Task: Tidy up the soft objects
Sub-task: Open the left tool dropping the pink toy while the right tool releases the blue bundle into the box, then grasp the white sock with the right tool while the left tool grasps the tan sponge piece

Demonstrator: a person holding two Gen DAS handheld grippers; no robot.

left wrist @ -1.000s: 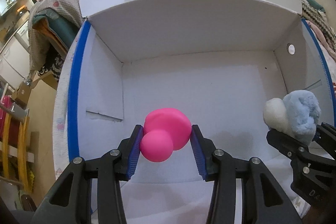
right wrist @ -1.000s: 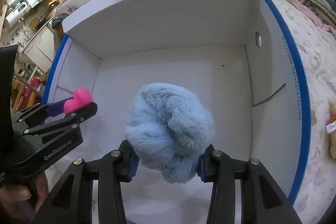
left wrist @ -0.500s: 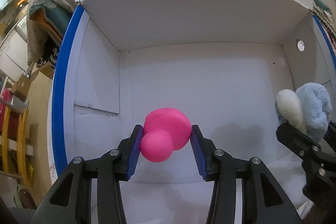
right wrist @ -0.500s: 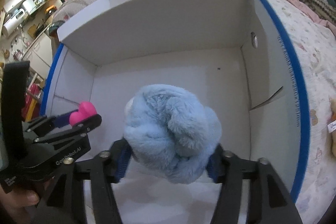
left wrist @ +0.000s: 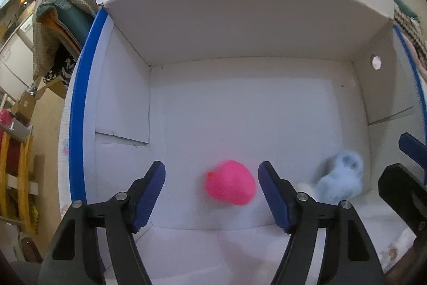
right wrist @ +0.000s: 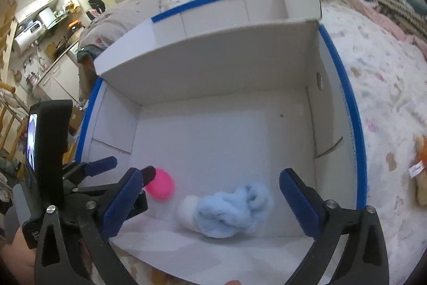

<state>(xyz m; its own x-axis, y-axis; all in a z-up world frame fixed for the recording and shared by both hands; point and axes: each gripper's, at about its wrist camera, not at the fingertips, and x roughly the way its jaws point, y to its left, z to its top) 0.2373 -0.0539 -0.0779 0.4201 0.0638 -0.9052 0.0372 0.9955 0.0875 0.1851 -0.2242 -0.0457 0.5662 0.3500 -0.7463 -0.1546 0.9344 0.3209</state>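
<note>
A white cardboard box (left wrist: 240, 26) with blue-taped edges lies open in front of both grippers; it also shows in the right wrist view (right wrist: 213, 66). A pink soft toy (left wrist: 230, 182) lies loose in the box, blurred, between the fingers of my open left gripper (left wrist: 212, 188). In the right wrist view the pink toy (right wrist: 160, 187) sits at the left. A fluffy light-blue and white plush (right wrist: 229, 211) lies on the box floor, between the fingers of my open right gripper (right wrist: 210, 199). The plush (left wrist: 339, 182) shows blurred at the right of the left wrist view.
The box rests on a patterned bed cover (right wrist: 387, 87). A small orange plush with a tag (right wrist: 420, 170) lies on the bed at the right. Blankets (left wrist: 53, 4) and wooden furniture (left wrist: 16, 178) stand at the left.
Both grippers have opened. The pink toy and the blue plush have dropped out of the fingers into the box. The right gripper has pulled back a little.
</note>
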